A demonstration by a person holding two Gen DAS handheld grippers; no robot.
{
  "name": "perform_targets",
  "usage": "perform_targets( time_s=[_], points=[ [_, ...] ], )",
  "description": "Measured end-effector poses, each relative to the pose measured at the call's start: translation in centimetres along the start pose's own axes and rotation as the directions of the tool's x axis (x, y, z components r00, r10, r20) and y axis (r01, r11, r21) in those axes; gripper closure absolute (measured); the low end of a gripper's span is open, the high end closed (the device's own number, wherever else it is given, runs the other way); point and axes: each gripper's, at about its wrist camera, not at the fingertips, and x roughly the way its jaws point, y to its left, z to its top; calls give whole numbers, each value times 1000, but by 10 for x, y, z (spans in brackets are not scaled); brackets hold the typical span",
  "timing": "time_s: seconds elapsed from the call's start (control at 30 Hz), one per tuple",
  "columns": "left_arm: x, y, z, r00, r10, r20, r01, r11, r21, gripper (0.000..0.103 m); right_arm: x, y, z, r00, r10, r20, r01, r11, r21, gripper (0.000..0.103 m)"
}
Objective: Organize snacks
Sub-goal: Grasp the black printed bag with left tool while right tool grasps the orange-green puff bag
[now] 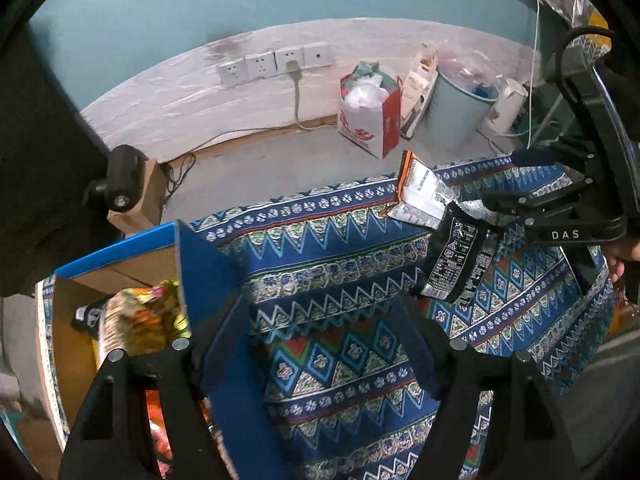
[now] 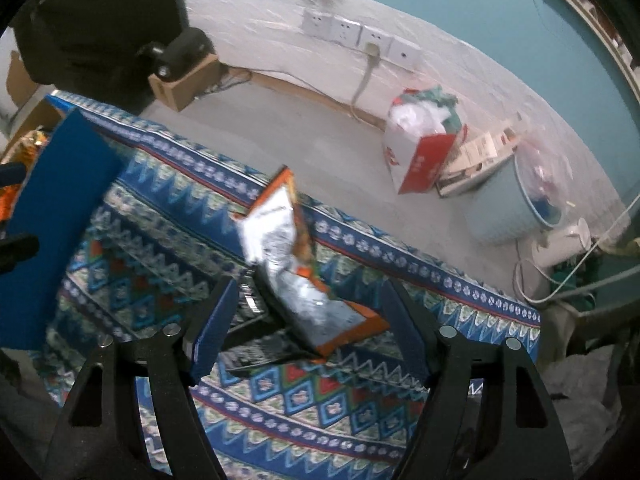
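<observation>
Place: a lived-in room of a home
Wall: teal above, white below, with a row of sockets (image 1: 276, 62) ahead of the claw
Floor: bare grey, a stuffed paper bag (image 1: 370, 114) and lined bin (image 1: 460, 110) ahead to the right
Table: patterned woven cloth (image 1: 340, 280) directly beneath the claw

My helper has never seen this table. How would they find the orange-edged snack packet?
Start at the patterned tablecloth and go to its far edge, towards the floor. Two packets overlap there; the orange-edged packet lies on a black packet, and only it has a silver face with an orange border.
</observation>
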Motion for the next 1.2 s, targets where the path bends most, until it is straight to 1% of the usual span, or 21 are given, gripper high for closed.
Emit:
perform_targets(
  time_s=[0.2, 0.37, 0.6, 0.8, 1.0, 1.1, 1.13, 1.17, 1.2],
  points=[
    [23, -13, 7, 999, -5, -41, 6, 1000, 24, 27, 24, -18, -4, 999, -13, -35, 13, 1000, 14, 29],
    [38, -19, 10, 998, -12, -67, 15, 999, 38, 27, 44, -23, -6, 998, 11, -54, -11, 1000, 2, 29],
    [63, -19, 10, 992, -33, -119, 35, 999, 15, 27, 61, -7, -3, 995, 75, -65, -78, 996, -43, 29],
    [78, -19, 5, 984, -54, -170, 55, 998, 1, 27, 75, 16, -3, 986, 121, -113, -132, 987, -97, 28],
    [84, -28, 0, 981, -48, -191, 54, 998, 28, 27, 94, 38, -13, 975, 116, -188, -145, 978, -152, 28],
    [86, -31, -4, 979, -45, -199, 54, 998, 39, 27, 101, 42, -18, 970, 106, -217, -142, 977, -158, 28],
    [87, -33, -4, 978, -45, -203, 54, 998, 40, 27, 102, 41, -20, 969, 109, -223, -145, 978, -150, 31],
    [88, -34, -5, 977, -46, -206, 55, 998, 40, 27, 103, 40, -21, 967, 118, -227, -150, 980, -131, 37],
    [89, -35, -6, 976, -49, -210, 58, 997, 41, 27, 102, 38, -22, 964, 135, -228, -164, 980, -112, 46]
  ],
)
